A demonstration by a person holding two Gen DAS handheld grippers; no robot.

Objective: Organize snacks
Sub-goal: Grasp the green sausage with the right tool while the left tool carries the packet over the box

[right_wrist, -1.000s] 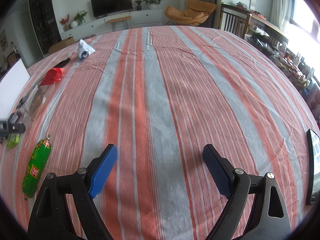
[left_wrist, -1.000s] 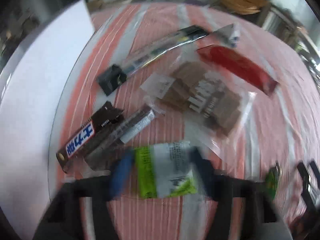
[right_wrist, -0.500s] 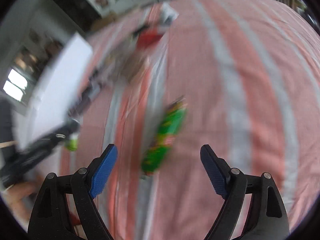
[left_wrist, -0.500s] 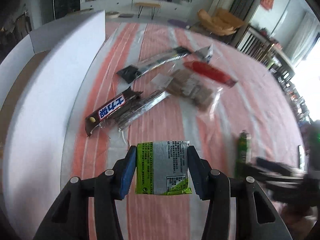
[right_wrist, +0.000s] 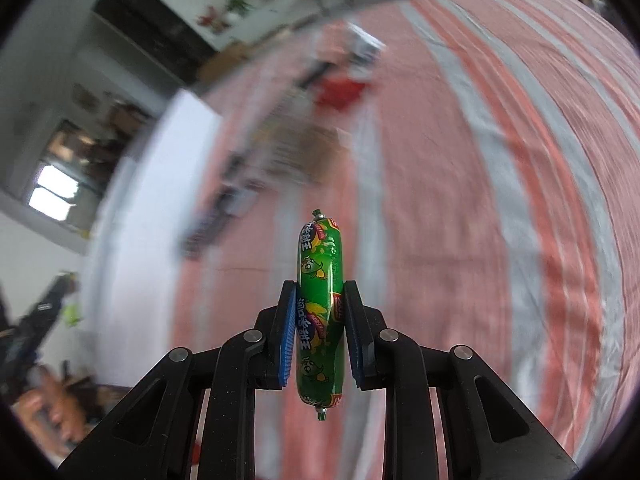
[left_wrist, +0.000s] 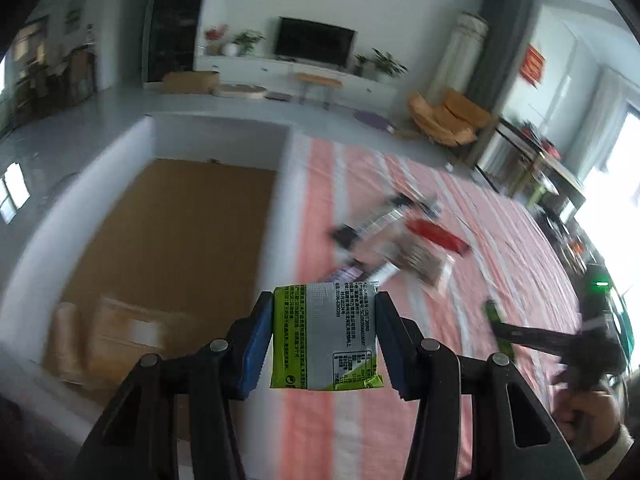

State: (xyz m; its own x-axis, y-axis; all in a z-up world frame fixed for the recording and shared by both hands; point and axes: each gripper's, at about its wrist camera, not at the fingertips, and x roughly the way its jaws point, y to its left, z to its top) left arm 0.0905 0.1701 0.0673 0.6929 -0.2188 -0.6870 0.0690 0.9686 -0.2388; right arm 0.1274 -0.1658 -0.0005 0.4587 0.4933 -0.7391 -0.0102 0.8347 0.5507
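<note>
Left gripper [left_wrist: 324, 344] grasps a green-and-silver packet [left_wrist: 325, 338]; right gripper [right_wrist: 320, 334] is clenched on a green sausage [right_wrist: 320, 308]. Next, I'd guess, both go into the white box [left_wrist: 168, 240] at the frame's left.

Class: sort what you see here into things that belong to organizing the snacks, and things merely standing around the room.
Belongs to the job:
green sausage stick
green-and-silver snack packet
white box
red snack packet

Just lying about:
television
orange armchair
potted plants

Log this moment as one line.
left tool: shut on green-and-silver snack packet | right tool: shut on green sausage stick | white box: ahead
</note>
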